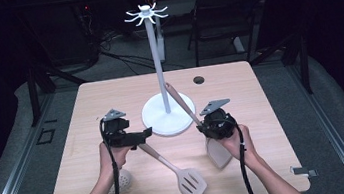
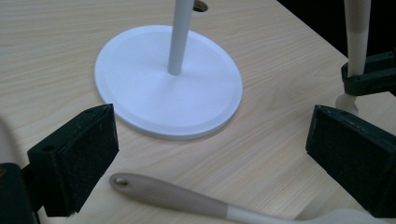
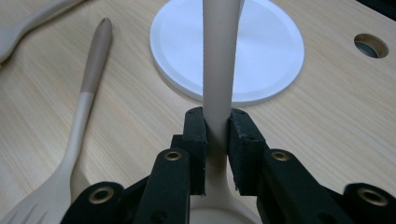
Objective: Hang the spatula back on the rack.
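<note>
Beige spatula [image 3: 218, 70] clamped upright in right gripper [image 3: 217, 140] jaws, at four o'clock of white stand [image 1: 168, 113]; left gripper [image 2: 205, 154] agape over slotted turner [image 2: 173, 196]. Might slip, striking pole.

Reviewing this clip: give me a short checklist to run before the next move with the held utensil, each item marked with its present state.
1. Right tool shut on the spatula handle: ok.
2. Grip sits low on the handle, near the blade: ok, though the long free end may swing.
3. Left tool open, holding nothing: ok.
4. Slotted turner lies flat on the table, apart from the stand base: ok.
5. Hook ring atop the stand free of utensils: ok.
6. Hanging hole at the held handle's tip: cannot tell.
</note>
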The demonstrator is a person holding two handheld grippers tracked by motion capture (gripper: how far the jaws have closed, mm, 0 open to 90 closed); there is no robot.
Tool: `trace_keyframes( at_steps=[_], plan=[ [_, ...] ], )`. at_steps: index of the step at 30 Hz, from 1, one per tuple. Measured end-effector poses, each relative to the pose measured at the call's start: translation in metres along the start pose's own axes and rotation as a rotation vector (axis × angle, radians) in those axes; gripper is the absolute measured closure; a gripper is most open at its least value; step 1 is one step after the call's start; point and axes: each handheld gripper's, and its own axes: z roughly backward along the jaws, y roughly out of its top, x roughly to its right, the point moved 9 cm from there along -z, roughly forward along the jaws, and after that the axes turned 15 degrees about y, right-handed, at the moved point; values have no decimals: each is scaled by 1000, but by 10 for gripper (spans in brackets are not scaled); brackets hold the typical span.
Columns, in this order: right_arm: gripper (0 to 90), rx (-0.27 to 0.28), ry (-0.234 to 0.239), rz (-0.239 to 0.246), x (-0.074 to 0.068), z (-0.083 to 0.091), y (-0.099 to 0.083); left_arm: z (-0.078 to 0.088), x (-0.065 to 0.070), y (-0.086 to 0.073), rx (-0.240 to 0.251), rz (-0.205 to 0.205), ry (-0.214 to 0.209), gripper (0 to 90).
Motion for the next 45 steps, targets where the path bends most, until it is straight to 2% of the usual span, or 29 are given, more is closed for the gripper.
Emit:
trace_keyframes(
  at_steps=[7, 8, 12, 15, 16, 19, 20, 21, 23, 25, 26, 31, 37, 41, 45],
  plan=[
    [783, 29, 17, 8, -2, -5, 12, -10, 19, 12, 7, 4, -46, 10],
    [784, 33, 22, 11, -2, -6, 14, -12, 23, 17, 14, 7, -63, 11],
    [783, 41, 30, 22, -5, -10, 21, -17, 32, 27, 26, 8, -84, 12],
    [783, 52, 31, 25, -6, -11, 24, -19, 39, 32, 33, 13, -103, 26],
    [784, 52, 32, 30, -8, -11, 25, -21, 44, 36, 41, 10, -120, 42],
    [783, 55, 32, 32, -9, -12, 26, -25, 51, 39, 46, 19, -146, 132],
    [783, 55, 38, 34, -9, -12, 26, -30, 57, 42, 49, 40, -188, 166],
    [783, 55, 36, 34, -9, -12, 27, -32, 60, 43, 51, 50, -205, 168],
    [783, 57, 37, 36, -9, -13, 28, -35, 66, 46, 62, 68, -230, 250],
    [783, 61, 34, 38, -9, -14, 28, -37, 69, 49, 74, 79, -252, 305],
    [783, 57, 35, 41, -9, -14, 28, -38, 71, 50, 81, 85, -265, 368],
    [783, 64, 28, 41, -9, -15, 29, -43, 78, 51, 105, 101, -315, 502],
    [782, 70, 20, 34, -8, -14, 29, -43, 87, 52, 143, 125, -371, 707],
    [782, 91, 14, 41, -7, -12, 31, -39, 91, 55, 171, 137, -399, 758],
    [778, 125, 19, 45, -8, -9, 33, -34, 96, 60, 205, 98, -398, 771]
  ],
)
